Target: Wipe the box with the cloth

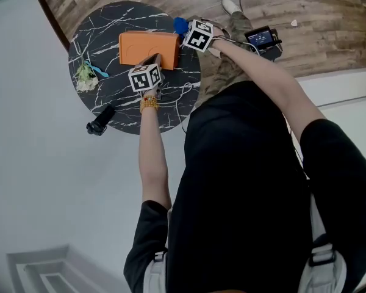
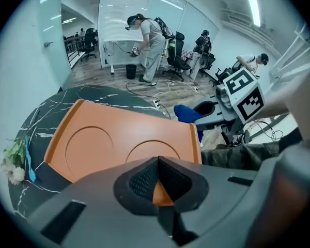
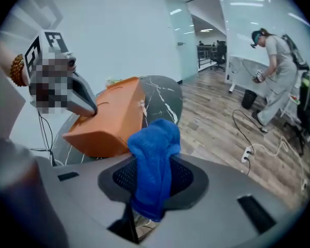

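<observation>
Box: the orange box [image 1: 147, 46] lay on the round black marble table [image 1: 104, 32], towards the far side in the head view
Left gripper: the left gripper [image 2: 157, 163] had its jaws closed together, tips down at the box's near edge; the box top, with two round recesses, spread out just beyond them
Right gripper: the right gripper [image 3: 154, 182] was clamped on the blue cloth [image 3: 155, 149], which stood bunched up out of the jaws
Cloth to box: the cloth hung just off the box's right end, above the table's rim
Grippers to each other: near one another, the left at the box's front and the right at its end
Elsewhere: a white flower sprig [image 1: 85, 77] lay at the table's left edge, well apart from the box
Hard to make out: a sliver of orange showed under the left jaws' meeting line, but whether they pinched the box's rim or only rested on it could not be told; nor could it be told whether the cloth touched the box
Hidden: the left gripper covered part of the box's near edge in the head view
Cut off: the cloth's lower end disappeared down between the right jaws
</observation>
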Available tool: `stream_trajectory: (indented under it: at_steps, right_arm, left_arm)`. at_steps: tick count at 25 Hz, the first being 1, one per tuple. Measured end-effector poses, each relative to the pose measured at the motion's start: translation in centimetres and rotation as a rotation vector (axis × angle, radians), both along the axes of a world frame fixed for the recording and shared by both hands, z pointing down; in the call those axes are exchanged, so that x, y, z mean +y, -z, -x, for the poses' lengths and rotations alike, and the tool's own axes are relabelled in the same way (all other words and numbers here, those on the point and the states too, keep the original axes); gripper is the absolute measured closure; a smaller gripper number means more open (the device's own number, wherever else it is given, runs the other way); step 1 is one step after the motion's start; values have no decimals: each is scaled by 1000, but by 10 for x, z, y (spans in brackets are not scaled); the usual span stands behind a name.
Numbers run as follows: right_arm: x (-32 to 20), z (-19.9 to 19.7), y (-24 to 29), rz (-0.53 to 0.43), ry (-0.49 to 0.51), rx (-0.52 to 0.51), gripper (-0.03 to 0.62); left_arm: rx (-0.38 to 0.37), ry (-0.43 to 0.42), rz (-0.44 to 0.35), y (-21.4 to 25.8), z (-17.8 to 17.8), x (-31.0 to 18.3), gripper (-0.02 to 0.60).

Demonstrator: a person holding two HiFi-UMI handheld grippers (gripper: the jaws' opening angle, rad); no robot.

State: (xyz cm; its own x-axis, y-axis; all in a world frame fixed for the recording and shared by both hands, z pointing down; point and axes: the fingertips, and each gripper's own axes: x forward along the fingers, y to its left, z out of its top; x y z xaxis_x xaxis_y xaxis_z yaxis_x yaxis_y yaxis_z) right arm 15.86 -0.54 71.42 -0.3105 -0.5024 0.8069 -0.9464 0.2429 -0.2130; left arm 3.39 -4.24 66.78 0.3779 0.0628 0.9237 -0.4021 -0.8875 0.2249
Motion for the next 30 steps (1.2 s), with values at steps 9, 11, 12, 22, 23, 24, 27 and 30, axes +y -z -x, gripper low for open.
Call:
stream_trajectory:
  at_steps: [9,11,12,22,23,24,27,30]
  right_arm:
    - [31,72,12,75,-85,-129,508]
    - [40,113,17,68,44,-156,508]
    - [46,132,19,49,130,-166,508]
    - [81,99,108,-179,473,-270,497]
    - [71,80,111,-180,437,-233,497]
    - [61,67,113,-179,412,-204,497]
    - [36,59,111,-156,419,-141,497]
    - [6,59,98,-110,473,-100,493]
  left_arm:
    - [1,15,7,2,0,-1,575]
    - [11,32,6,1,-1,-2,575]
    - [17,40,7,0,-2,-2,575]
    - [96,87,0,12,1,20,532]
    - [114,83,-13,19,4,26,499]
    - [126,76,-24,25,7,32,466]
    - [126,58,-56,28,16,53,400]
    - [107,95,-101,23,4,70,388]
